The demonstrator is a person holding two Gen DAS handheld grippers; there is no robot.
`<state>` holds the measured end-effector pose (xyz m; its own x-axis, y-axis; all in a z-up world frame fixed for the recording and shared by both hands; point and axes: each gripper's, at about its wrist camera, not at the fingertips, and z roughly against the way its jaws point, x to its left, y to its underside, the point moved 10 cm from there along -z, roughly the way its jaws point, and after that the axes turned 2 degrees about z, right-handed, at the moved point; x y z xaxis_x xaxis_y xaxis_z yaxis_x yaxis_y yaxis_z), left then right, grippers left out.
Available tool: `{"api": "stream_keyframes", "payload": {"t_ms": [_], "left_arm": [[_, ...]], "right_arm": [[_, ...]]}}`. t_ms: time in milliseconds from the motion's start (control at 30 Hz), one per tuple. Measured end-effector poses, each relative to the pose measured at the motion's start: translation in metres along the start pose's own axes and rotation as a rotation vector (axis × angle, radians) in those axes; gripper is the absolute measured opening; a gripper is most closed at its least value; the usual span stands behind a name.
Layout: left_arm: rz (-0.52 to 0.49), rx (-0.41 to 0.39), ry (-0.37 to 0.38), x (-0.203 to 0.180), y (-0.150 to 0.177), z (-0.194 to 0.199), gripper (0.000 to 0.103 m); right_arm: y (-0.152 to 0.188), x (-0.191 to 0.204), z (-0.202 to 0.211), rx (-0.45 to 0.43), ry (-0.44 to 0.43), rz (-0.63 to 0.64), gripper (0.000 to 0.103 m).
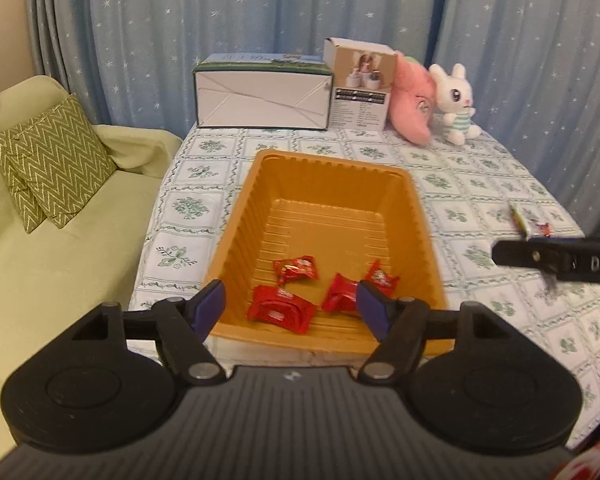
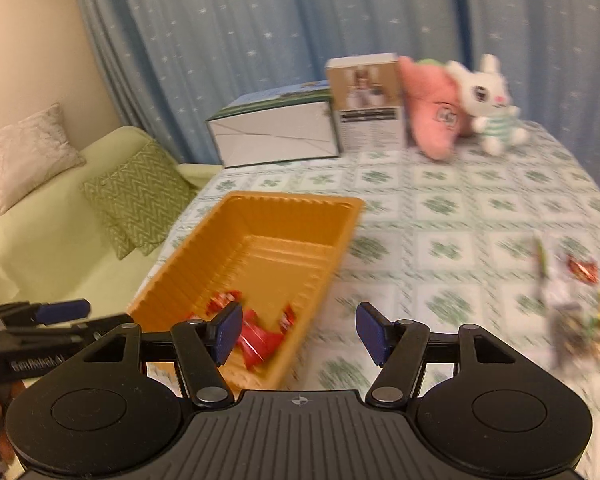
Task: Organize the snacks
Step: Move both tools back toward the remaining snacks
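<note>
Room backdrop: curtains, sofa, covered table.

We see blue star-print curtains (image 1: 260,8) across the top of both frames, beige wall (image 2: 28,40) at upper left. Pale green sofa (image 1: 40,240) fills the left side, with a green zigzag cushion (image 1: 52,160) and a cream cushion (image 2: 28,152). Table under a white-and-green floral cloth (image 1: 480,192) takes centre and right. Warm, dim indoor light.

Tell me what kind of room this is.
Most likely a home living room: a green sofa with a zigzag cushion, star-print curtains, and a cloth-covered table bearing plush toys and an orange snack tray.
</note>
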<state>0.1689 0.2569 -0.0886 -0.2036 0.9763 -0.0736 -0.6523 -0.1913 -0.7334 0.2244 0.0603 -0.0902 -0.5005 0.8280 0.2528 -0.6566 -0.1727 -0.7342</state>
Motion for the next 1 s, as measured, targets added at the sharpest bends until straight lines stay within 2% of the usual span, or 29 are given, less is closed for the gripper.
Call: {"api": "stream_keyframes", "payload": {"t_ms": [67,500,1000], "left_arm": [[-0.002,-0.005,0.007,-0.009,0.001,0.010,0.078],[-0.017,-0.041,0.094,-0.092,0.010,0.071,0.091],[-0.043,-0.037,0.182,-0.179,0.021,0.081,0.092]], "right_arm": [[0.008,-0.010,0.017,-0.002,0.024,-0.022,0.063],[0.049,-0.066,0.119,-0.021,0.144,-0.124,0.066],[0.066,-0.139,0.191,-0.078,0.256,-0.223,0.067]]}}
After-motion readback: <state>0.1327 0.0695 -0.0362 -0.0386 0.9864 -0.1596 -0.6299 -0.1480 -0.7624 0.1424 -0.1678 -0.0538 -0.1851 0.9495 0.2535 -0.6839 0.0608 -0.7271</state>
